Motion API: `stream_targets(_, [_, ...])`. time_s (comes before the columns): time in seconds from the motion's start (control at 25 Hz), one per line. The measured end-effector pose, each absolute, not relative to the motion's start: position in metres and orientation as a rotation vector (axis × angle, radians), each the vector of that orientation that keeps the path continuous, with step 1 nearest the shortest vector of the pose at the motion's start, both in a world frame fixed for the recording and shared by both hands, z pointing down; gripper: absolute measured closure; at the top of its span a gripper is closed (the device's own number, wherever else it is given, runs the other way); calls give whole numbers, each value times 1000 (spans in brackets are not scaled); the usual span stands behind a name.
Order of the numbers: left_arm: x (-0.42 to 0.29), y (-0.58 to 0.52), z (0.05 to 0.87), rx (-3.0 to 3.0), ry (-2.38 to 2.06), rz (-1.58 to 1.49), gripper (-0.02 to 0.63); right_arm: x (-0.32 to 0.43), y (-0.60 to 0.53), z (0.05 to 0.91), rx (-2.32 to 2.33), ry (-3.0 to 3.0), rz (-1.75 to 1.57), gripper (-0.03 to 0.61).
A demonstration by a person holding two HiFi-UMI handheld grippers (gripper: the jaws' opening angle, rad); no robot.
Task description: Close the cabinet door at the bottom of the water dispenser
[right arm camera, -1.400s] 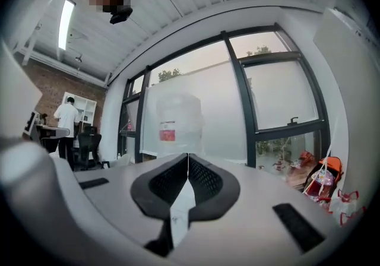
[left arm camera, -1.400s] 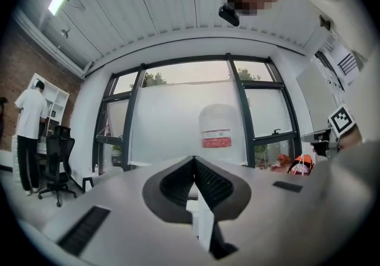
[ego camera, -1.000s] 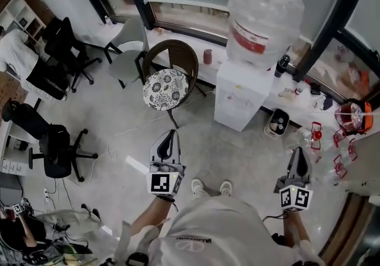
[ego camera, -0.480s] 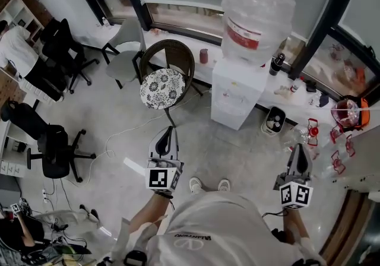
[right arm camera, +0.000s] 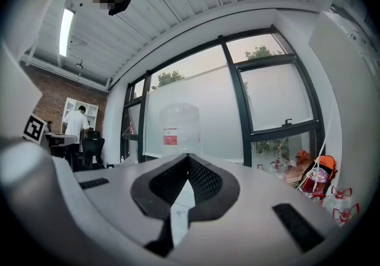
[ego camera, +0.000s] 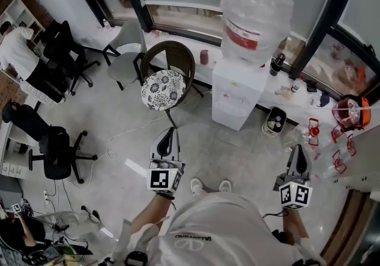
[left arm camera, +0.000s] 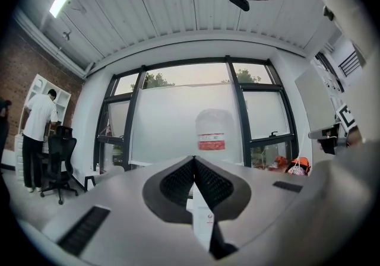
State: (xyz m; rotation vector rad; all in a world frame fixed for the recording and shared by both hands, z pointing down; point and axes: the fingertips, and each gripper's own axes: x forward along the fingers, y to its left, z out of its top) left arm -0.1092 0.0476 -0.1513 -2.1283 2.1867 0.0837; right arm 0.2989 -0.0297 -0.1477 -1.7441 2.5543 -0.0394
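**Dispenser ahead of and between both grippers; door state not settled**

The person stood on the open floor [ego camera: 119, 140], facing the dispenser [ego camera: 237, 89], which stood against the window wall with its bottle [ego camera: 256, 18] on top and a wicker chair [ego camera: 166, 78] just to its left.

In the head view the dispenser's lower front [ego camera: 228, 115] read as a flat white face with no leaf standing out. The steep angle did not show whether the door was fully shut. The scene would fit a door already closed, or one ajar on a side the camera missed.

The left gripper [ego camera: 170, 133] and right gripper [ego camera: 297, 148] were held level, pointing toward the dispenser and well short of it. It lay ahead and between them, neither plainly nearer. The left gripper view placed the bottle [left arm camera: 212, 131] slightly right of its jaw line; the right gripper view placed it [right arm camera: 178, 125] slightly left.

Both sets of jaws were clenched, pads together, with nothing between them.
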Motion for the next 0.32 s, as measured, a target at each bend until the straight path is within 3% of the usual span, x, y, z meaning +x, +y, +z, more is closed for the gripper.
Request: stream_targets(0.32, [-102,48,-148,-2137,2199,91,606,302,-28,-145,-1738,2557,-55,563])
